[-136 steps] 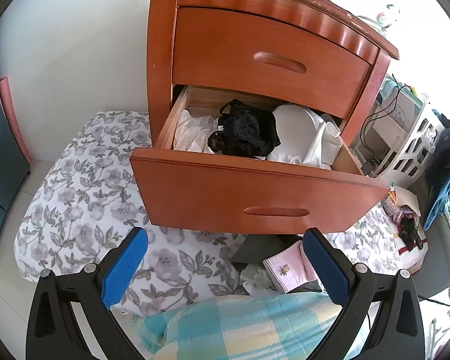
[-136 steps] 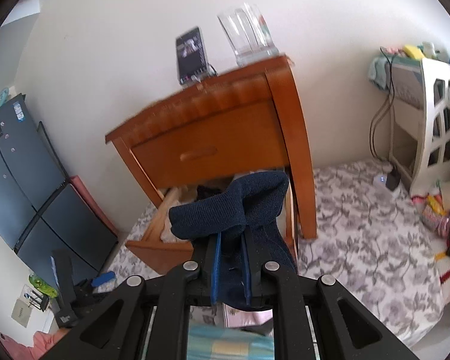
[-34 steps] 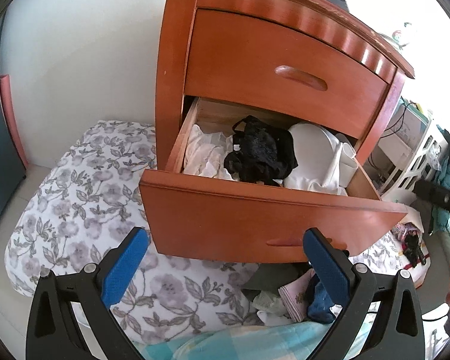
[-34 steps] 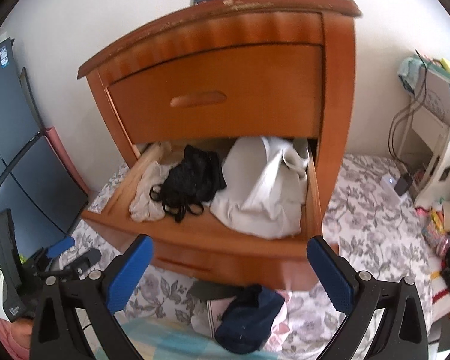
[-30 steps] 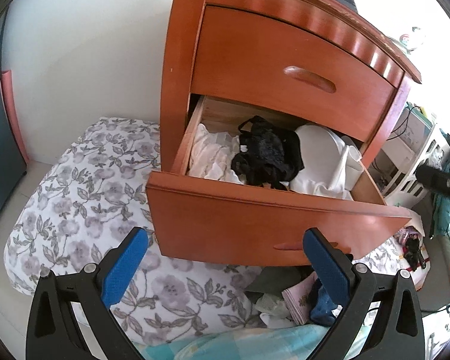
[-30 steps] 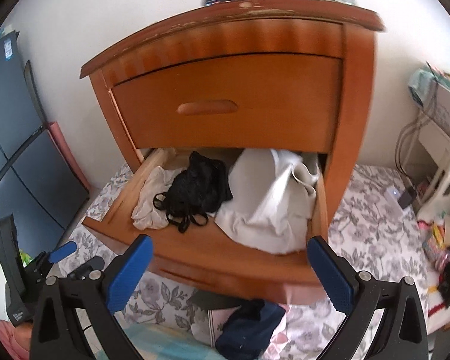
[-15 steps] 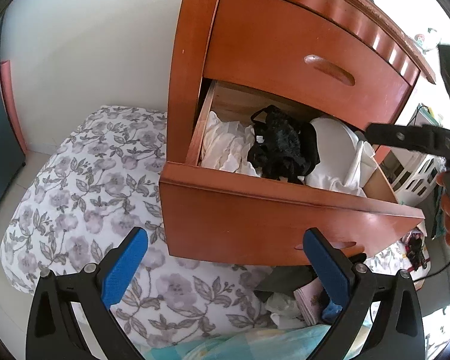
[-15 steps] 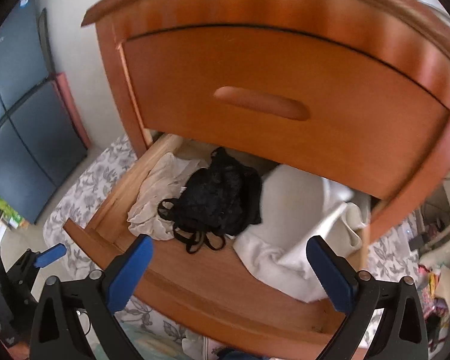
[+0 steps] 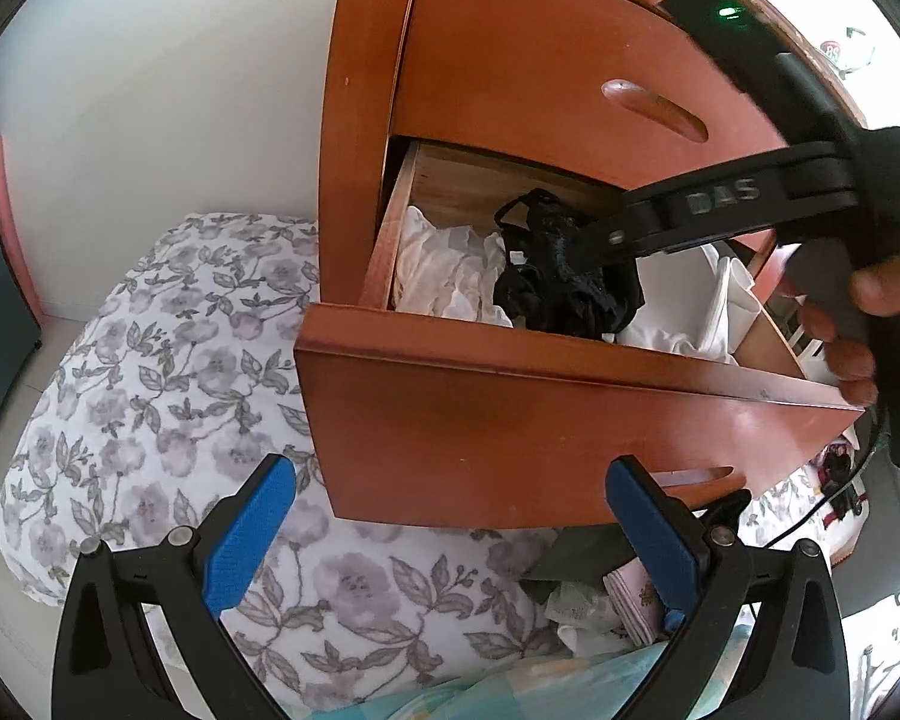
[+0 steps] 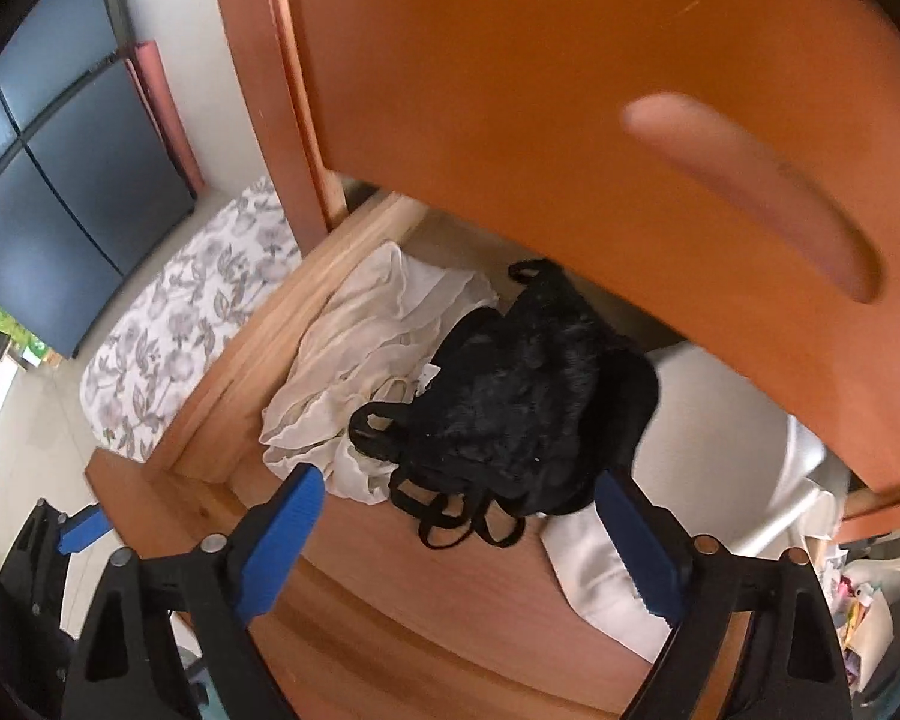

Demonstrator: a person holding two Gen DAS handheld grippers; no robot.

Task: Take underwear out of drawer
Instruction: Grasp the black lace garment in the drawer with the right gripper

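Observation:
The lower drawer (image 9: pixel 510 420) of a wooden nightstand stands pulled out. Inside lie black lace underwear (image 10: pixel 528 402), a cream garment (image 10: pixel 360 354) to its left and a white garment (image 10: pixel 606 570) to its right. My right gripper (image 10: pixel 459 483) points down into the drawer, open. Its jaws have just been closing, and the black underwear's near edge and straps lie between the blue pads, not pinched. In the left wrist view a person's hand (image 9: pixel 858 300) holds that gripper over the black underwear (image 9: pixel 564 294). My left gripper (image 9: pixel 450 471) is open and empty before the drawer front.
The shut upper drawer (image 10: pixel 510 90) overhangs the right gripper closely. A floral mattress (image 9: pixel 150 360) covers the floor, with a pile of clothes (image 9: pixel 600 600) under the drawer front. A dark blue cabinet (image 10: pixel 60 180) stands at the left.
The right gripper, which earlier held a dark blue garment, has swung in and down from in front of the nightstand into the drawer over the black underwear. The left gripper edged slightly closer.

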